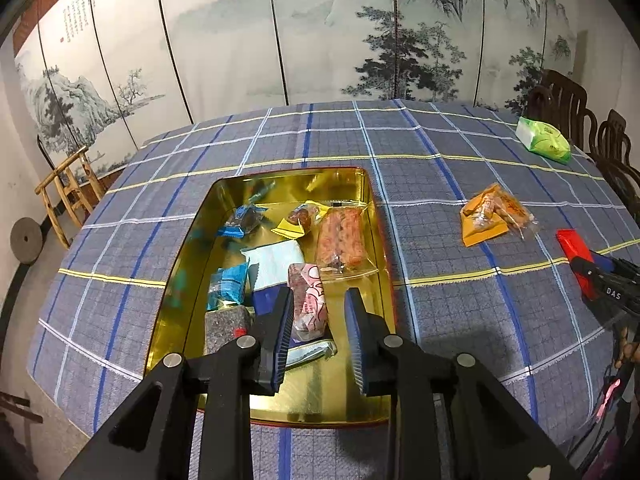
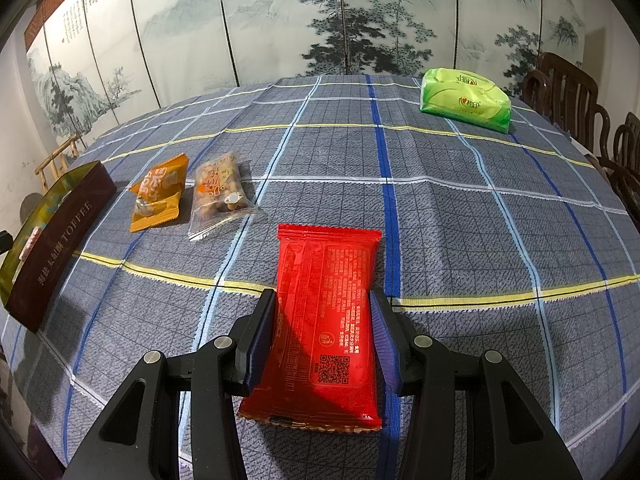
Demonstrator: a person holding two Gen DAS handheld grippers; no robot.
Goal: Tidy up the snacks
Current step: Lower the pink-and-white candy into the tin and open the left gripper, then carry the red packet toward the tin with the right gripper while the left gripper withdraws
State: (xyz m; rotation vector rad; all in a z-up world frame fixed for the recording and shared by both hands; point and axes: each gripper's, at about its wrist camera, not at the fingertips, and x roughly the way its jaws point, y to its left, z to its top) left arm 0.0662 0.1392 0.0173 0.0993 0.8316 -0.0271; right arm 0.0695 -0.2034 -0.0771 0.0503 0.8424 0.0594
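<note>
A gold tin [image 1: 362, 184] sits on the checked tablecloth and holds several wrapped snacks. My left gripper [image 1: 318, 312] hovers over the tin's near end, open, with a pink-wrapped snack [image 1: 308, 304] lying in the tin between its fingers. My right gripper [image 2: 322, 312] has its fingers on both sides of a red snack packet [image 2: 328, 320] lying on the cloth. An orange packet [image 2: 160, 196] and a clear nut packet [image 2: 218, 192] lie beyond it, beside the tin's dark outer wall [image 2: 52, 248]. The right gripper [image 1: 588, 268] with the red packet [image 1: 574, 246] also shows in the left wrist view.
A green tissue pack [image 2: 466, 100] lies at the table's far right. Dark wooden chairs [image 2: 576, 92] stand along the right side. A painted folding screen [image 1: 320, 32] stands behind the table, with a wooden rack [image 1: 66, 188] at the left.
</note>
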